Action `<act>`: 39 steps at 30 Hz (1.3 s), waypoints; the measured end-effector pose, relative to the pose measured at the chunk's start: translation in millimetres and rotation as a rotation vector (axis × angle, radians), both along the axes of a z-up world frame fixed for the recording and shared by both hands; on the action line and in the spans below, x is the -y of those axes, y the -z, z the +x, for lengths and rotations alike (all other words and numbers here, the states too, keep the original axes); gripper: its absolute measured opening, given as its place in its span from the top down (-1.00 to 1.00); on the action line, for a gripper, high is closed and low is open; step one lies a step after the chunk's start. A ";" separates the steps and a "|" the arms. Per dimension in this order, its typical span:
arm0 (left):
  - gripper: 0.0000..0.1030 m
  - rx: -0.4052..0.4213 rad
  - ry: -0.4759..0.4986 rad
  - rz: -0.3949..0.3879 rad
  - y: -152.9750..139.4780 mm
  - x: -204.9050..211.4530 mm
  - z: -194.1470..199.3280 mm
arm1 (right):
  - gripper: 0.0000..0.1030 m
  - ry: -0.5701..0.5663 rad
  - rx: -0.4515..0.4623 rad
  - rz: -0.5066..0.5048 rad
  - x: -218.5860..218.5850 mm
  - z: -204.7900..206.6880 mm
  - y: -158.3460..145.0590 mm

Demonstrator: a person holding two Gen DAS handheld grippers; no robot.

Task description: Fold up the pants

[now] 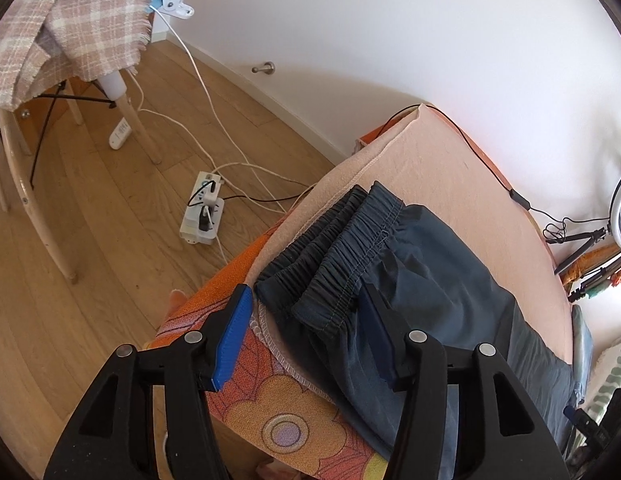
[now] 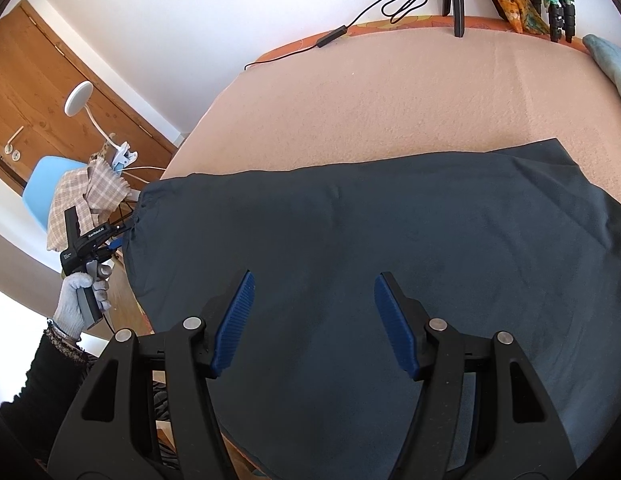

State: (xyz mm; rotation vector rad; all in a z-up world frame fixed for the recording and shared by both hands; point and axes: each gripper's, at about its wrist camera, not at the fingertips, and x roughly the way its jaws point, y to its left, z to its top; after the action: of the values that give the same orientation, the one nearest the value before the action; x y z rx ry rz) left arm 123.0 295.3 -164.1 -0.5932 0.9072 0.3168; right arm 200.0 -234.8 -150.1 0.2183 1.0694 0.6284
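Note:
Dark grey-blue pants (image 1: 410,276) lie on a pink blanket (image 1: 450,168) on the bed, with the elastic waistband (image 1: 338,256) bunched near the bed's edge. My left gripper (image 1: 306,320) is open, its blue fingers straddling the waistband's near corner. In the right wrist view the pants (image 2: 370,248) spread flat and wide across the blanket (image 2: 390,104). My right gripper (image 2: 314,300) is open just above the fabric, holding nothing. The left gripper (image 2: 114,240) shows at the pants' left edge, held by a gloved hand (image 2: 76,296).
An orange flowered bedcover (image 1: 246,396) hangs at the bed's edge. On the wood floor are a power strip (image 1: 202,208) with cables and a chair (image 1: 58,32) draped with plaid cloth. A black cable (image 2: 330,38) and tripod legs (image 2: 454,0) lie at the bed's far side.

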 end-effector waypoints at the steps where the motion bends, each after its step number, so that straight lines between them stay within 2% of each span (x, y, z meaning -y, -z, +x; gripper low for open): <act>1: -0.03 0.001 0.005 0.023 0.1 3.4 0.8 | -0.27 0.000 -0.004 -0.004 -0.2 0.5 1.5; 6: 0.14 -0.013 0.034 0.147 1.1 18.6 5.0 | -0.27 0.007 -0.029 -0.017 0.4 4.3 8.0; 11: 0.39 0.002 0.040 0.181 -0.8 18.1 4.0 | -0.27 0.008 -0.029 -0.035 -0.5 5.7 10.5; 15: 0.42 0.005 0.065 0.236 -3.4 24.6 5.1 | -0.27 0.005 -0.033 -0.036 -1.4 6.4 11.3; 18: 0.42 0.012 0.054 0.197 0.1 20.2 2.8 | -0.27 0.002 -0.037 -0.040 -3.1 7.8 12.7; 20: 0.32 0.017 0.032 0.144 1.2 13.5 0.2 | -0.27 0.001 -0.033 -0.048 -3.9 6.9 12.0; 27: 0.32 0.129 -0.082 -0.154 10.3 -16.6 -19.8 | -0.27 0.001 -0.017 -0.072 -3.4 6.6 10.7; 29: 0.32 0.158 -0.094 -0.192 13.6 -21.2 -19.4 | -0.27 0.000 -0.019 -0.075 -4.8 6.8 11.0; 34: 0.52 0.156 -0.086 -0.170 13.3 -17.2 -15.0 | -0.27 -0.018 -0.014 -0.084 -9.4 6.3 11.2; 39: 0.62 0.170 -0.062 -0.083 5.2 -9.6 -14.2 | -0.27 -0.022 -0.014 -0.095 -8.8 5.2 12.8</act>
State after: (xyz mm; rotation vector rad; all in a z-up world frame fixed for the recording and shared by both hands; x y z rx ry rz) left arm 108.8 304.9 -169.3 -0.7149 0.7420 0.2815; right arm 205.2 -226.0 -162.9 0.1291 1.1134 0.5948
